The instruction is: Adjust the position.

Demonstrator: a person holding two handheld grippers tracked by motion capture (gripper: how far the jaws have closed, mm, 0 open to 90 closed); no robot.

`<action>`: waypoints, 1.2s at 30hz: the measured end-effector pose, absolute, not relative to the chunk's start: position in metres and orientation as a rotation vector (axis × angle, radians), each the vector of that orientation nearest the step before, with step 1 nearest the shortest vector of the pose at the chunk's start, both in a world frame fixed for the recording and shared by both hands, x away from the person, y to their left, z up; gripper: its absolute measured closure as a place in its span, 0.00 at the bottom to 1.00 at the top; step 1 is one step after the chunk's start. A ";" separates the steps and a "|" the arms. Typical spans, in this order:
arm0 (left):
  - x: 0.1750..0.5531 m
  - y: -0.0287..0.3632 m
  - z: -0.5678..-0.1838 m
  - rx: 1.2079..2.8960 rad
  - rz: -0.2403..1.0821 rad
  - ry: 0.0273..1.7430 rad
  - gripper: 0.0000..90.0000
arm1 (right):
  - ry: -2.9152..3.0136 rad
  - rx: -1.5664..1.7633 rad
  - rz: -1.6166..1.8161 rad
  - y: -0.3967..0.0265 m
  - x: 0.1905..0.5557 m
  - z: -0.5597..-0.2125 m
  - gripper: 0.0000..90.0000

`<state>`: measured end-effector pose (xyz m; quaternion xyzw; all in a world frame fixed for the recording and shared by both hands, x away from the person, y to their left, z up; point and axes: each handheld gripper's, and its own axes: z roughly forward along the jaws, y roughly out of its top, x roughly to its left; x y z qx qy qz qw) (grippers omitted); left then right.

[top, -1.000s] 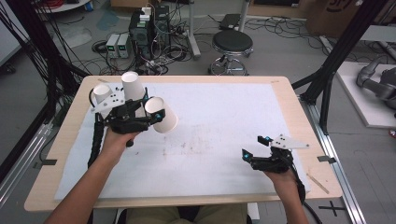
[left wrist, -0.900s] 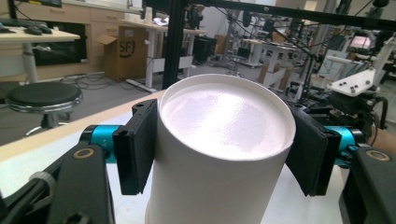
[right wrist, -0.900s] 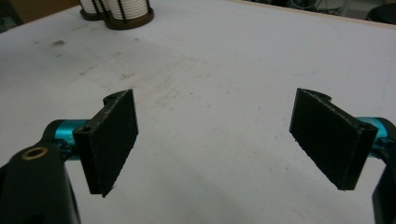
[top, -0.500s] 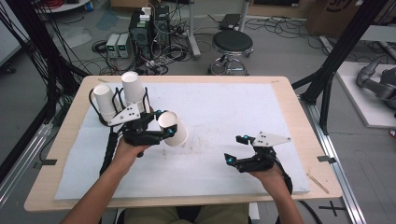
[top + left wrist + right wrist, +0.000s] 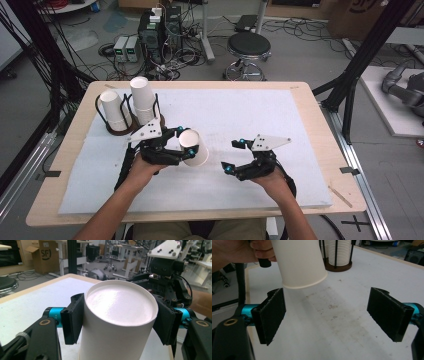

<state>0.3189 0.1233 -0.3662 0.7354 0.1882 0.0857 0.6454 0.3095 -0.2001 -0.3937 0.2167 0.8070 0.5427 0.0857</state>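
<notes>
White paper cup (image 5: 194,146) upside down, lifted above the white mat (image 5: 280,120), clamped between pads of left gripper (image 5: 186,142), right gripper (image 5: 234,156) just beside it, jaws wide apart and empty, cup rack (image 5: 122,131) behind with stacked cups (image 5: 142,100)

A plain white paper cup (image 5: 194,146) sits left of centre in the high view, held upside down and tilted above the white mat. In the left gripper view its closed, glossy base (image 5: 121,304) faces the lens; in the right gripper view its open rim hangs at upper left.
</notes>
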 end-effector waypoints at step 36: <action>0.307 0.093 -0.376 1.711 0.059 0.304 0.37 | 2.527 0.445 1.669 -0.155 0.302 -0.402 0.18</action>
